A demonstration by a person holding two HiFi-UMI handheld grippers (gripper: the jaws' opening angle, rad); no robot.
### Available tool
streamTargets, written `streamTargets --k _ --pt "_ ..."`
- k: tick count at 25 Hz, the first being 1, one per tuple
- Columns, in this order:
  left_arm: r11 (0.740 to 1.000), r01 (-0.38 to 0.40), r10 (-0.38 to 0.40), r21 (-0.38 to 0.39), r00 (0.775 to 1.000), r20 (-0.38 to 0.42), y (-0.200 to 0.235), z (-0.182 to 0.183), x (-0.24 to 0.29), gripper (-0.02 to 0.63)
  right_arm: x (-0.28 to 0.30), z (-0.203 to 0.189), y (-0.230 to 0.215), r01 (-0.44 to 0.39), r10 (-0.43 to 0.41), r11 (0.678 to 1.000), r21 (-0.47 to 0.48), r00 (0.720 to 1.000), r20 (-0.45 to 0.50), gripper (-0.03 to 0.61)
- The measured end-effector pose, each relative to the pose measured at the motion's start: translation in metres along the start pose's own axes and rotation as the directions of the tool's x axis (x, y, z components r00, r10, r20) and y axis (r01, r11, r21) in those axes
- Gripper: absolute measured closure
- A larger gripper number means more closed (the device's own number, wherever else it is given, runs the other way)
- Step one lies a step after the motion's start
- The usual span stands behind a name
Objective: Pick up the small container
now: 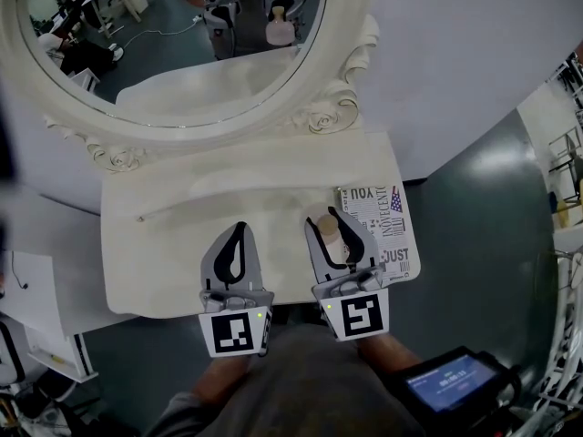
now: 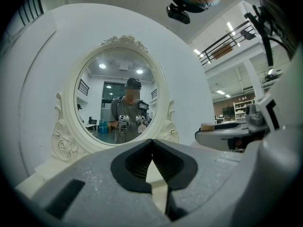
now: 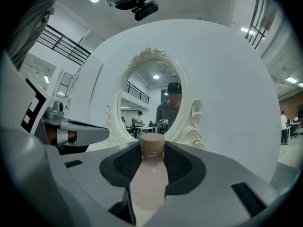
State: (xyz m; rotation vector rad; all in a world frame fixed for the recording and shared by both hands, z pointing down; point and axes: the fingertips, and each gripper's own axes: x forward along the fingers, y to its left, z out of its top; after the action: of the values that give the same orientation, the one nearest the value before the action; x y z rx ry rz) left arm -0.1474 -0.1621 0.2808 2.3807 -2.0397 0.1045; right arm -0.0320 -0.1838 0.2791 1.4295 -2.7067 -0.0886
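Observation:
The small container (image 1: 329, 236) is a pale pink bottle with a tan cap, standing upright between the jaws of my right gripper (image 1: 329, 222), which is shut on it over the front right of the cream vanity table (image 1: 173, 244). In the right gripper view the bottle (image 3: 150, 176) fills the gap between the dark pads, and its cap (image 3: 152, 143) pokes above them. My left gripper (image 1: 240, 230) is level beside it on the left. Its jaws (image 2: 151, 144) meet at the tips with nothing between them.
A large oval mirror (image 1: 173, 44) in an ornate cream frame stands at the back of the table and reflects both grippers. A printed sheet (image 1: 393, 230) lies at the table's right edge. A device with a lit screen (image 1: 453, 381) is at the lower right.

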Motion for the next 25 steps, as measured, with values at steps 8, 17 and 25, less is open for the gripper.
streamTargets --k 8,17,25 --pt "1.000 -0.005 0.005 0.003 1.000 0.015 -0.0004 0.0041 -0.0026 0.600 -0.0022 0.0023 0.0024 -0.010 0.010 1.000 0.001 1.000 0.011 0.436" --pt "1.000 -0.022 0.022 -0.015 1.000 0.011 0.0015 0.0027 -0.0068 0.600 -0.0032 0.0007 0.0044 -0.017 0.017 1.000 0.004 1.000 0.006 0.436" --pt "1.000 -0.024 0.025 -0.005 0.999 0.027 0.0029 0.0046 -0.0063 0.600 -0.0025 0.0015 0.0056 -0.023 0.023 1.000 0.003 1.000 0.007 0.436"
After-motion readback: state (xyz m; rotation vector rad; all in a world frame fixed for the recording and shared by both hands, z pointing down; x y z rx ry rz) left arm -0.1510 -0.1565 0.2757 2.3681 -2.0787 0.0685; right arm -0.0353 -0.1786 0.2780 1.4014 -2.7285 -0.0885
